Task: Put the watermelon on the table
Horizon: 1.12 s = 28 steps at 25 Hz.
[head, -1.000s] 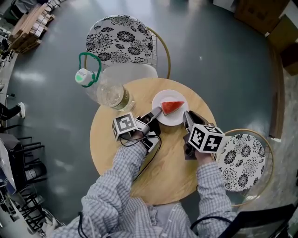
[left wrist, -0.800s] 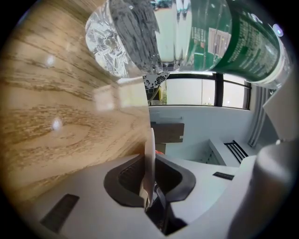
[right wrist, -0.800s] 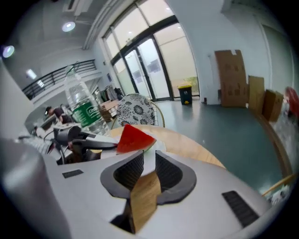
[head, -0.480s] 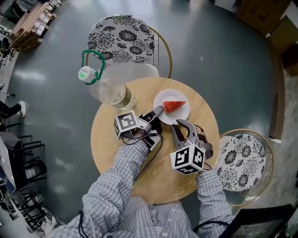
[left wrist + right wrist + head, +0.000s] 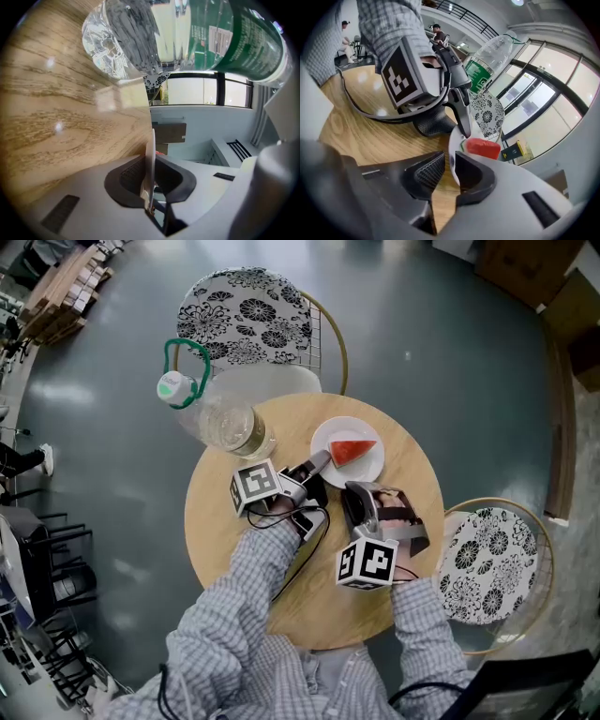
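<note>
The left gripper (image 5: 151, 171) was clenched on the rim of the white plate (image 5: 328, 439), which showed edge-on between its pads; the right gripper (image 5: 449, 174) had its jaws a narrow gap apart, grasping nothing, with its tips near the plate's closer rim; the watermelon (image 5: 351, 451) slice lay on that plate, over the far side of the round wooden table (image 5: 234, 549); a clear water bottle (image 5: 225, 423) stood at the table's far left edge.
</note>
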Each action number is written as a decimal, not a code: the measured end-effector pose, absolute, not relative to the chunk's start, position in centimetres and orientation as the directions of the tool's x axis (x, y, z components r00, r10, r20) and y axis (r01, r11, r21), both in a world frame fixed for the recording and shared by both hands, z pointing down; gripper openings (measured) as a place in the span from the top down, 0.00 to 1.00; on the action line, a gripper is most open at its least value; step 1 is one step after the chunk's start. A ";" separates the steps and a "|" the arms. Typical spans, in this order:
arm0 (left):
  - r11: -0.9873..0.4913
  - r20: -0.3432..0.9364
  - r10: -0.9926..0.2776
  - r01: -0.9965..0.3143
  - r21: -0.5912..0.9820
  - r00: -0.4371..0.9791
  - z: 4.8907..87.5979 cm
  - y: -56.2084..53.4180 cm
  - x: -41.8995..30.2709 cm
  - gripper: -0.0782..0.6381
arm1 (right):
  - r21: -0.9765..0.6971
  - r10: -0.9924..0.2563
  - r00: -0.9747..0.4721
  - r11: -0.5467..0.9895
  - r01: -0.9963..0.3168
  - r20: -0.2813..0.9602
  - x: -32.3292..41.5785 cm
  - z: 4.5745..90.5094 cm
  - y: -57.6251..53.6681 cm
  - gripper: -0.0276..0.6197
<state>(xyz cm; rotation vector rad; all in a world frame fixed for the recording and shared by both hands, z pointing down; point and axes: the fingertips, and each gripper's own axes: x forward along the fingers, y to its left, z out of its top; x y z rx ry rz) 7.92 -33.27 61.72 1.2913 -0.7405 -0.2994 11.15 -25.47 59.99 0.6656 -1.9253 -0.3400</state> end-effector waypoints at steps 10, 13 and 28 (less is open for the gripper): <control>0.210 0.317 -0.559 -0.239 0.948 0.766 60.8 -33.2 8.4 0.72 | 0.493 -0.578 -0.333 0.813 -0.308 0.745 10.9 59.9 -25.6 0.90; 0.209 0.312 -0.558 -0.233 0.950 0.769 60.5 -32.7 7.9 0.66 | 0.481 -0.576 -0.338 0.813 -0.328 0.744 10.4 59.9 -25.7 0.90; 0.211 0.279 -0.583 -0.189 0.959 0.763 57.6 -25.5 3.3 0.66 | 0.385 -0.530 -0.324 0.824 -0.415 0.784 9.3 62.3 -25.6 0.89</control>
